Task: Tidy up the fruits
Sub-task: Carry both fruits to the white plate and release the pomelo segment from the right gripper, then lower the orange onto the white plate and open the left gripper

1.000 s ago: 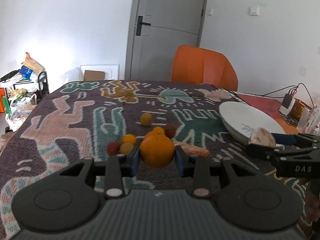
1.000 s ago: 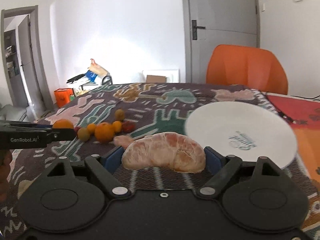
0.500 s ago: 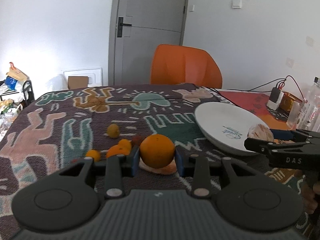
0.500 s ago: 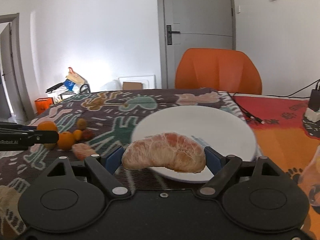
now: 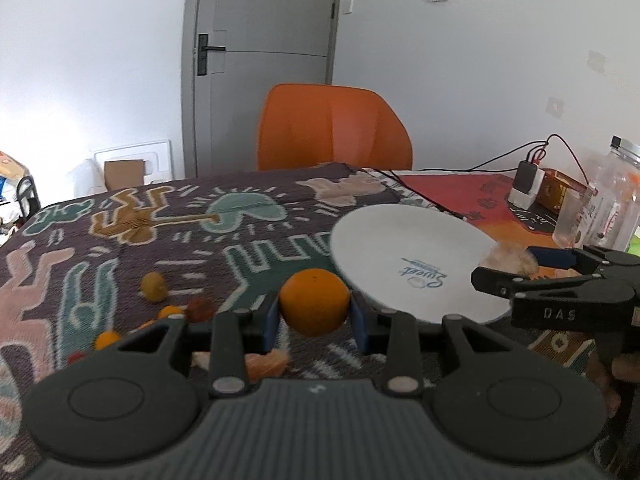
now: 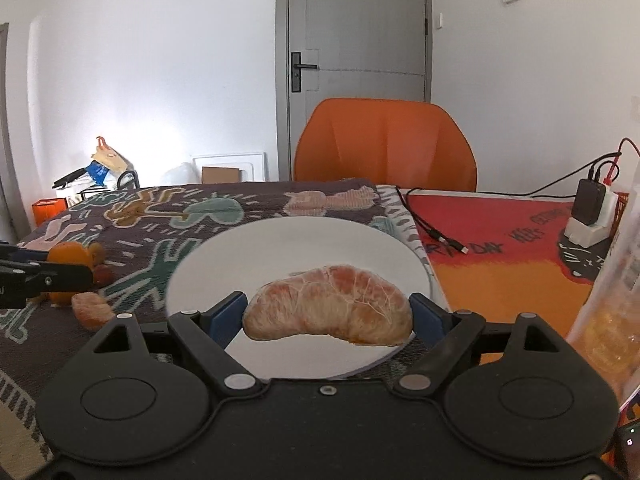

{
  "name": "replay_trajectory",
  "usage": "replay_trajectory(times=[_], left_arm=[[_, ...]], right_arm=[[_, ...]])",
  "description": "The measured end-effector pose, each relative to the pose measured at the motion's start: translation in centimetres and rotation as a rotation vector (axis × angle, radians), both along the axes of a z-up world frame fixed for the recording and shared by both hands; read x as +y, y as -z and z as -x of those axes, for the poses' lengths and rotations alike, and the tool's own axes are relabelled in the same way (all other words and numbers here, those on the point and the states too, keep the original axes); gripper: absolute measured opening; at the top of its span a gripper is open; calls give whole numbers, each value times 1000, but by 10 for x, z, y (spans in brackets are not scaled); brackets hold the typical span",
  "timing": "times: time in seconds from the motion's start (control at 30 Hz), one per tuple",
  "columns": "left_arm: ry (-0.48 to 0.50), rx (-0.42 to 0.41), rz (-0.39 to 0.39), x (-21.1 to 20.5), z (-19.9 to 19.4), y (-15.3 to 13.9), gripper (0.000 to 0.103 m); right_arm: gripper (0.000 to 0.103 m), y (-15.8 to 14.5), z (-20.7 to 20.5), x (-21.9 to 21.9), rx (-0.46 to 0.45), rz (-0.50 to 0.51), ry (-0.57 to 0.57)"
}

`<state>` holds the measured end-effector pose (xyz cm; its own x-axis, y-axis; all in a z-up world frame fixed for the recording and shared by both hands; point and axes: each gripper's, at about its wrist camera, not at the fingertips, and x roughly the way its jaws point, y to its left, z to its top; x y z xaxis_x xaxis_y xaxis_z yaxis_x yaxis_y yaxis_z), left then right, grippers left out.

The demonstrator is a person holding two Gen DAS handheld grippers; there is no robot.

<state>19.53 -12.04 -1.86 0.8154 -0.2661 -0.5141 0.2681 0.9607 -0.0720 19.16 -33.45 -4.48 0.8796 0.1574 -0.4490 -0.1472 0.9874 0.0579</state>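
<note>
- Two fruits are being carried at once, and the delivery step is judged to be in hand: each pair of tongs is loaded and is pointed toward the white plate [image 6: 304,240], which lies on the patterned tablecloth [image 5: 120,248] near that cloth's right edge, beside the red mat [image 6: 500,240].
- By the right gripper [image 6: 329,316] a peeled citrus segment [image 6: 329,310] is pinched lengthwise between the blue pads [image 6: 226,314], the jaws set wide to span it; it is seen over the near part of the plate, though whether it is touching the plate cannot be told.
- By the left gripper [image 5: 314,314] a whole orange [image 5: 314,302] is gripped at its sides, the jaws half closed around it; it is held just short of the plate's left rim.
- A lowering and opening of the right tongs is called for next, gently, since the segment looks soft.
- For the orange, a further move rightward over the rim would be needed, and some rolling is to be expected once it is let go.
- Several small fruits [image 5: 154,286] and another peeled piece [image 6: 91,310] are left on the cloth toward its left side, well apart from the plate.
</note>
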Motion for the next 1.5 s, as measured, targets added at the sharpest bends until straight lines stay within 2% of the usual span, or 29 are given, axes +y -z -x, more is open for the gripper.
replay_trajectory(times=[0.13,0.53,0.63,0.77,0.83,0.93,1.27,1.5], left_arm=[[20,3,-7,-13,-6,0,36],[94,8,-16,-53,-23,-3,36],[96,-7,-17,-57,-21,-6,42],[73,-14,-15,-51,-15,-8,62],[59,-24,-20,-45,-10,-9,66],[31,-34,-45,-33,-5,-10,79],[-108,-82,-48,20,20,-12,94],[-189,-74,-42,60,35,-12,97]], right_arm=[[98,-2,8,-9,-28,-31,18],[103,-1,36,-22,-39,-120,29],[103,0,37,-23,-33,-130,28],[103,2,39,-22,-27,-141,27],[103,2,40,-20,-23,-146,28],[103,2,42,-17,-18,-156,25],[103,1,43,1,-1,-192,0],[103,-5,45,21,3,-203,-36]])
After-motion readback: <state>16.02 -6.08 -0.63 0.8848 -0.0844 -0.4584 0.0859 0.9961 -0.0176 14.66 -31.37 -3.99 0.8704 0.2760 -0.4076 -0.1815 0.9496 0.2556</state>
